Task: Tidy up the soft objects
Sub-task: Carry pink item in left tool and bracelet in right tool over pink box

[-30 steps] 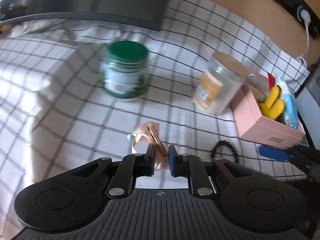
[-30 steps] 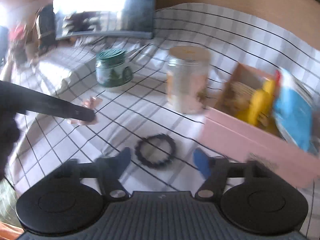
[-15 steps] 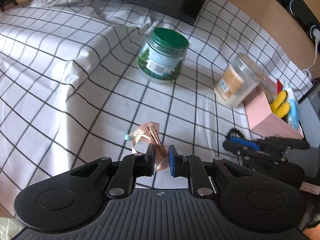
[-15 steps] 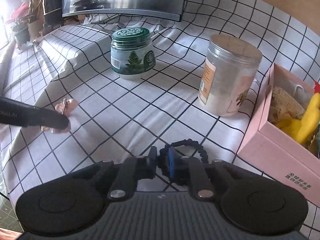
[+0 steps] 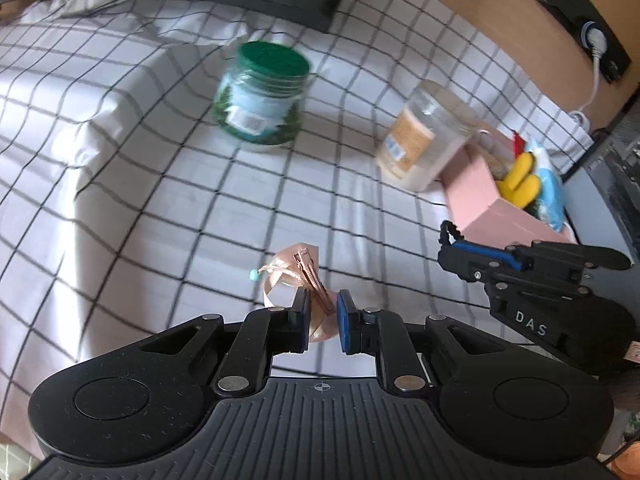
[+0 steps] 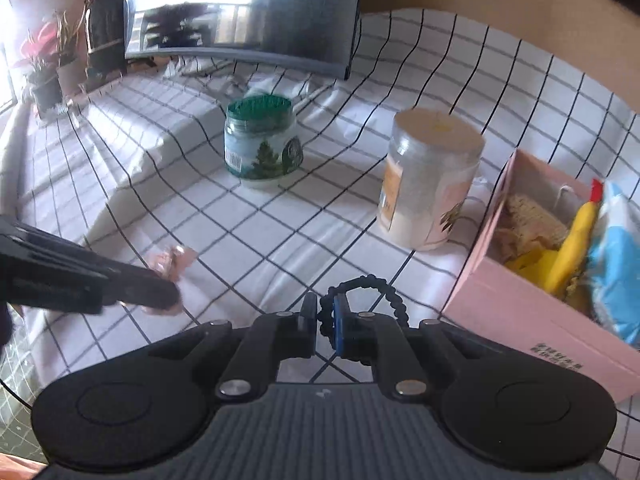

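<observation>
White cloth [image 6: 280,216] with a black grid covers the tabletop. Beside the pink box [image 6: 532,312] stands a clear jar with an orange label [image 6: 428,188]; beyond it, a green-lidded jar [image 6: 262,140]. The hair tie [image 6: 372,292] is black, the ribbon clip [image 5: 300,276] rose-gold.

Left gripper [image 5: 322,322]: nearly closed, clamping bow clip [image 5: 308,276].
Right gripper [image 6: 323,326]: pinching black hair tie [image 6: 374,286].

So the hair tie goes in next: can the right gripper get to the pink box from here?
Probably yes. The right gripper, shut on the black hair tie, sits just left of the open-topped pink box, with nothing between them. The box is crowded, though, with a yellow toy and a blue packet.
</observation>
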Available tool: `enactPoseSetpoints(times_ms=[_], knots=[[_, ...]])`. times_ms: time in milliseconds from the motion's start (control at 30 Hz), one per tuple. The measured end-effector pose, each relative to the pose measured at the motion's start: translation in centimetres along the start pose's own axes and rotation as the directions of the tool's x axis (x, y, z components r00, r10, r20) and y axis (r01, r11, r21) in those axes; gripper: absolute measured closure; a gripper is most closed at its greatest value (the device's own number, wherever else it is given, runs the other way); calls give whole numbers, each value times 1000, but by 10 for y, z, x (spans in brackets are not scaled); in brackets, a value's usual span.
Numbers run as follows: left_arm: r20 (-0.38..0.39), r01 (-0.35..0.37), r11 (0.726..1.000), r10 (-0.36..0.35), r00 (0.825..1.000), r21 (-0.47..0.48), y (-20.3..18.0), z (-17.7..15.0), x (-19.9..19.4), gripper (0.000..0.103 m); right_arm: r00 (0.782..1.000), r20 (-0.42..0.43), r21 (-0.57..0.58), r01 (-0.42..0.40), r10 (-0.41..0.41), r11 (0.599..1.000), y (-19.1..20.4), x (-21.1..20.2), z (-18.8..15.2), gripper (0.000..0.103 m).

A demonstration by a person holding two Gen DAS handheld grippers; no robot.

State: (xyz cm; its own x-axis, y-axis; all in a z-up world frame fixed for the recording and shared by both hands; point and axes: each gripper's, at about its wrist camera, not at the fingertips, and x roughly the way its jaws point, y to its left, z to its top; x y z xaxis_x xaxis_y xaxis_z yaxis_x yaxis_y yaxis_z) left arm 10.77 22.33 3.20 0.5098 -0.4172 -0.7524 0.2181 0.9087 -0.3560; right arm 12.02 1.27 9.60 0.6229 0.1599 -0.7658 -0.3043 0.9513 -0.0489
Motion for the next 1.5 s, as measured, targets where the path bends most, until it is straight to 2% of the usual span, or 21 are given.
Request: enactPoseSetpoints(times_ms=[100, 300, 500, 633, 767, 900, 1067, 1200, 1400, 1500], knots=[[11, 41, 999, -41, 999, 21, -15, 5, -2, 86, 999, 33, 4, 15, -15, 1000, -3, -18, 6, 94], [64, 96, 987, -105, 992, 129, -60, 31, -11, 86, 995, 101, 23, 15, -18, 1000, -20, -61, 31, 94], [129, 142, 957, -179, 975, 252, -119, 68, -17, 86, 990, 137, 47, 26, -32, 999, -59, -100, 69, 94], [123, 177, 943, -219, 968, 280, -153, 86, -10, 86, 985, 166, 41, 50, -56, 998, -84, -122, 88, 94], [98, 213, 934, -250, 963, 287, -177, 94, 2, 86, 977, 179, 29, 110, -114, 993, -106, -132, 97, 94], [66, 245, 942, -266, 962, 229, -192, 104, 19, 86, 981, 160, 88, 96, -109, 992, -132, -128, 109, 94], [36, 235, 962, -242, 970, 142, -200, 111, 48, 86, 990, 113, 192, 58, -80, 980, -164, -109, 128, 94], [-9, 215, 972, -215, 977, 97, -197, 109, 71, 86, 994, 73, 253, 59, -80, 966, -181, -85, 132, 95], [-62, 203, 975, -197, 978, 94, -194, 109, 96, 86, 996, 20, 274, 82, -91, 958, -190, -52, 136, 95], [-82, 229, 966, -220, 972, 119, -197, 109, 102, 86, 995, 1, 265, 98, -102, 959, -192, -40, 138, 95]])
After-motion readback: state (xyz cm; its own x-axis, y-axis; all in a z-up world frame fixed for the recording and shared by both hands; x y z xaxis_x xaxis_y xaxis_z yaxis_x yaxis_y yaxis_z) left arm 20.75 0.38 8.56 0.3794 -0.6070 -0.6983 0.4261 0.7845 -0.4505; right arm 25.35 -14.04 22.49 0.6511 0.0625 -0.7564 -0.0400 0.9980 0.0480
